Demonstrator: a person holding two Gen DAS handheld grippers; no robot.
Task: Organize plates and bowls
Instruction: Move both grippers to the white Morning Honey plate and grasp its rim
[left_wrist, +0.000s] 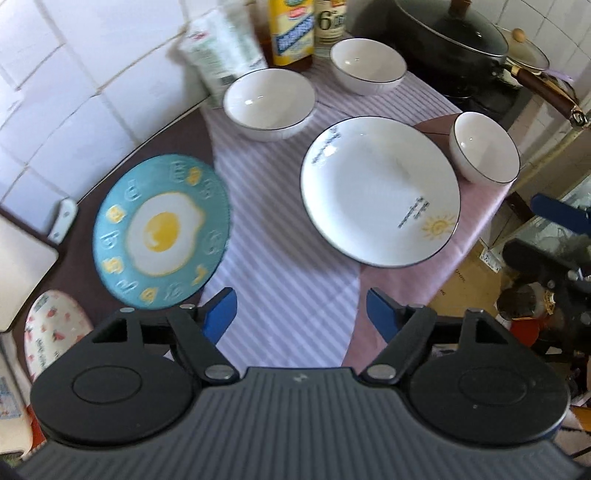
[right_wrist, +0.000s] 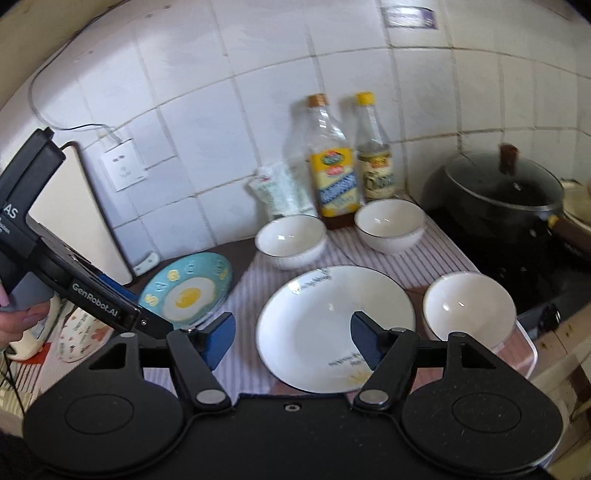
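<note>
A white plate with a sun drawing (left_wrist: 380, 190) (right_wrist: 334, 325) lies on the striped cloth (left_wrist: 273, 236). A blue plate with a fried-egg picture (left_wrist: 160, 230) (right_wrist: 188, 291) lies to its left. Three white bowls stand around: back left (left_wrist: 269, 103) (right_wrist: 290, 240), back right (left_wrist: 367, 64) (right_wrist: 389, 223), and right (left_wrist: 485, 147) (right_wrist: 469, 310). A strawberry-patterned plate (left_wrist: 55, 332) (right_wrist: 83, 338) lies at the far left. My left gripper (left_wrist: 301, 317) is open and empty above the cloth's near edge. My right gripper (right_wrist: 293, 339) is open and empty above the white plate's near rim.
Two bottles (right_wrist: 334, 173) (right_wrist: 375, 158) and a white packet (right_wrist: 282, 190) stand by the tiled wall. A lidded black pot (right_wrist: 506, 188) sits on the stove at the right. A white board (right_wrist: 85, 218) leans on the wall at the left. The counter edge drops off at the right.
</note>
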